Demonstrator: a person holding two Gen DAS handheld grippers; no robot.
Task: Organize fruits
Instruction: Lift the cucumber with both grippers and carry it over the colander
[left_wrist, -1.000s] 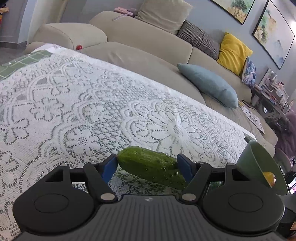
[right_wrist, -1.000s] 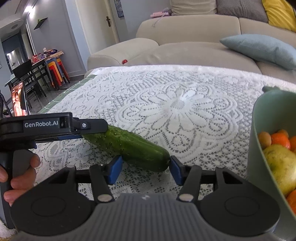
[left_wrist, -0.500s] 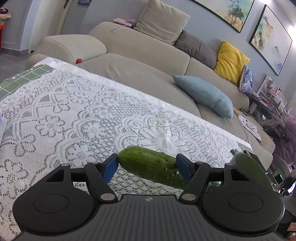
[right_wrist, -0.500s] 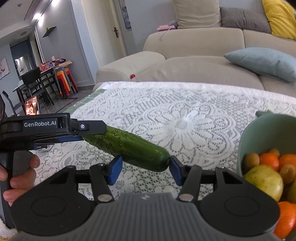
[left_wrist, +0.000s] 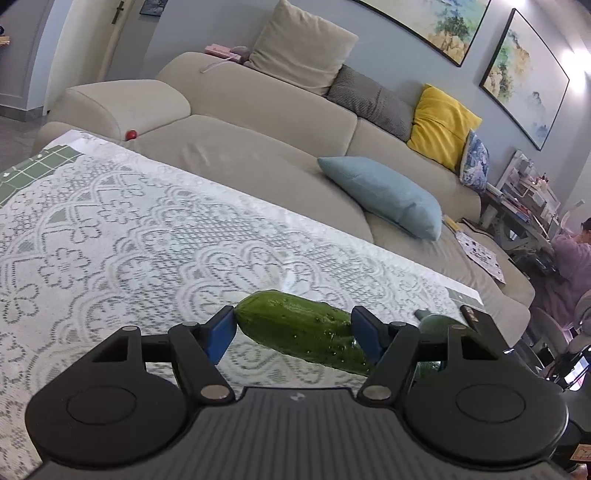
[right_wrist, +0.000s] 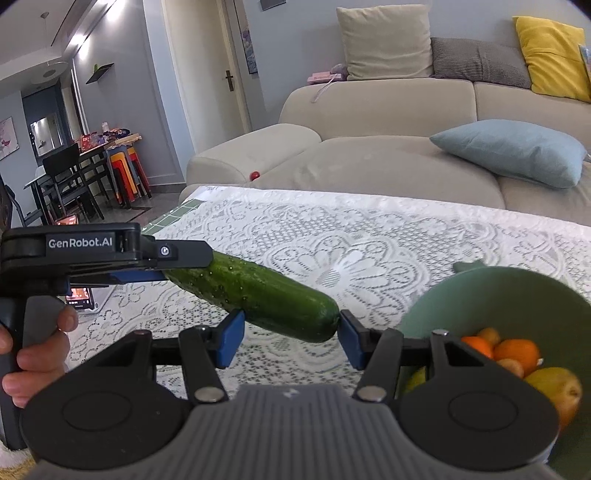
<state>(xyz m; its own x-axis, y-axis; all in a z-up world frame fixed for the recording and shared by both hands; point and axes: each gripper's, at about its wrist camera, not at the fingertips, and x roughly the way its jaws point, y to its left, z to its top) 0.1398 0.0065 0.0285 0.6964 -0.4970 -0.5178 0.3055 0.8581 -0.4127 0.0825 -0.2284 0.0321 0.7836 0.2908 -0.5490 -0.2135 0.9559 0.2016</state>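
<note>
Both hand-held grippers (left_wrist: 293, 332) (right_wrist: 290, 338), cucumber (right_wrist: 255, 291) higher than before.

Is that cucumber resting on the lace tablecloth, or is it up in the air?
Apart. The right wrist view shows the cucumber lifted clear of the lace tablecloth, held at both ends.

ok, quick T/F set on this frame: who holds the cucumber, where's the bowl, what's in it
1. Both grippers grip the cucumber. True: left gripper and right gripper each pinch an end.
2. The cucumber lies on the tablecloth. False: it is held above the lace tablecloth.
3. The green bowl holds fruit. True.
4. The bowl sits left of the cucumber. False: right.
5. The cucumber is cut. False: whole.
</note>
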